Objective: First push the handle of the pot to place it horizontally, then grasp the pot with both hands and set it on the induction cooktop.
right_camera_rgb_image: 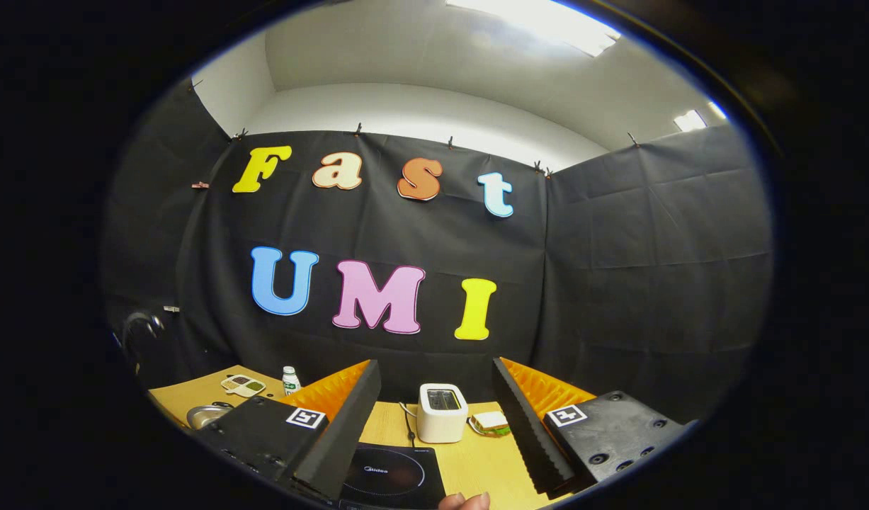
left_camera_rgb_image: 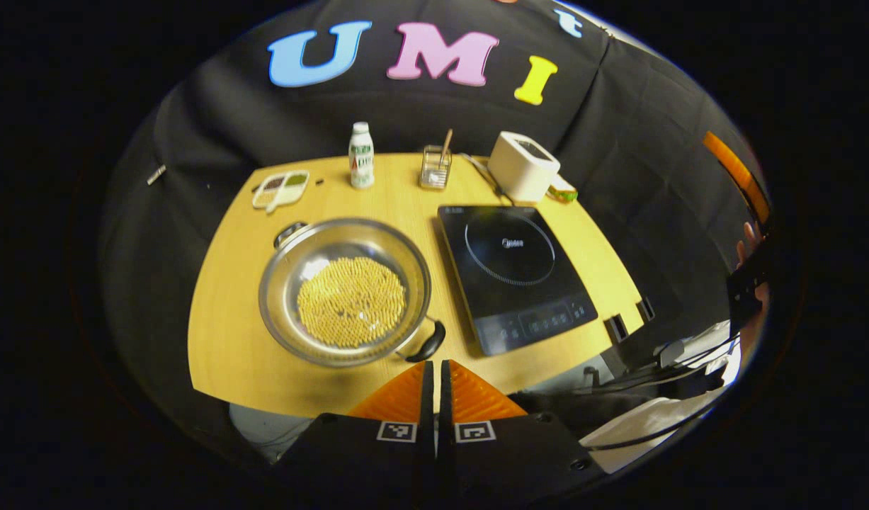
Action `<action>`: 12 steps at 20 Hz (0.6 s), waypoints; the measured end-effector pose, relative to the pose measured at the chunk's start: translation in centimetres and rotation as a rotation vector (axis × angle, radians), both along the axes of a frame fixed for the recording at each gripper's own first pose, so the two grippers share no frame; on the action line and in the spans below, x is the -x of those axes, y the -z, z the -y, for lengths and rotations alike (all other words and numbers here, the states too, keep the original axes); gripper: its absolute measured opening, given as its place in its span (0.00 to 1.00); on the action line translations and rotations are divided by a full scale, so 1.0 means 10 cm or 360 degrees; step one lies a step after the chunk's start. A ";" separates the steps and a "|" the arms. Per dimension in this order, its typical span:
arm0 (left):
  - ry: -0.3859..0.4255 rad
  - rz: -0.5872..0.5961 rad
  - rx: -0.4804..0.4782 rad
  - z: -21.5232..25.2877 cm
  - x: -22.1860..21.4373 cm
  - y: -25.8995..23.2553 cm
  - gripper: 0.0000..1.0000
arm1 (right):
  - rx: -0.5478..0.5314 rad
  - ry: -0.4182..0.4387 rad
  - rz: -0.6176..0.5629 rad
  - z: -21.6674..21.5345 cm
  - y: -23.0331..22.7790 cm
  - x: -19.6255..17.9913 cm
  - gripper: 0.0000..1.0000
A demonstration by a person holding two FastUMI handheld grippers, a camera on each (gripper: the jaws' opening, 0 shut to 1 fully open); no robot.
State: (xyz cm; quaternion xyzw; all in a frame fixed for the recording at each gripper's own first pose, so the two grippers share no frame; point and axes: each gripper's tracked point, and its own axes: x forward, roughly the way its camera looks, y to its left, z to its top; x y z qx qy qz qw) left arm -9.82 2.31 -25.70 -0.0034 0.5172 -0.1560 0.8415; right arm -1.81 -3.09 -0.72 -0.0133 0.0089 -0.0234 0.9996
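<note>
Wooden table (left_camera_rgb_image: 236,340): the work surface I see in the left gripper view, carrying everything below. Induction cooktop (left_camera_rgb_image: 515,273): a dark glass slab on the table's right half, its ring bare, nothing on it. Pot (left_camera_rgb_image: 345,290): a wide steel vessel with small yellow pieces spread across its bottom, standing just left of the cooktop and apart from it. Its two handles lie on a diagonal, one handle (left_camera_rgb_image: 428,344) at the near right rim, the other at the far left rim.

Toaster (left_camera_rgb_image: 523,166): white, behind the cooktop. Bottle (left_camera_rgb_image: 361,156), utensil holder (left_camera_rgb_image: 435,168) and divided dish (left_camera_rgb_image: 280,189): along the table's far edge, well clear of the pot.

Left gripper (left_camera_rgb_image: 434,375): my view looks down past its two fingers, which sit pressed together with nothing between them, their tips near the black handle but, as I judge, above it and not touching.

Right gripper (right_camera_rgb_image: 434,418): raised and facing the booth wall, its jaws spread wide and empty.

Step in hand, by my reading: the first one, the handle push, not yet made. Next I would lower the closed left tips beside the near handle and sweep the pot round until both handles line up side to side.
</note>
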 end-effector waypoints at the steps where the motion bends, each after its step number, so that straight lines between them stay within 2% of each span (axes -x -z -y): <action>1: 0.0019 -0.0054 -0.0052 -0.06 0.02 0.13 0.05 | 0.0010 0.0003 0.0002 0.02 0.01 0.00 0.98; 4: 0.0085 -0.0159 -0.0212 -0.20 0.02 0.48 0.05 | 0.0026 0.0013 0.0008 0.07 0.00 0.00 0.98; 8: 0.0091 -0.0281 -0.0250 -0.26 0.00 0.85 0.05 | 0.0035 0.0026 0.0001 0.13 0.03 0.02 0.98; 12: 0.0077 -0.0317 -0.0271 -0.25 -0.13 1.01 0.05 | 0.0070 0.0035 0.0002 0.19 0.06 0.05 0.97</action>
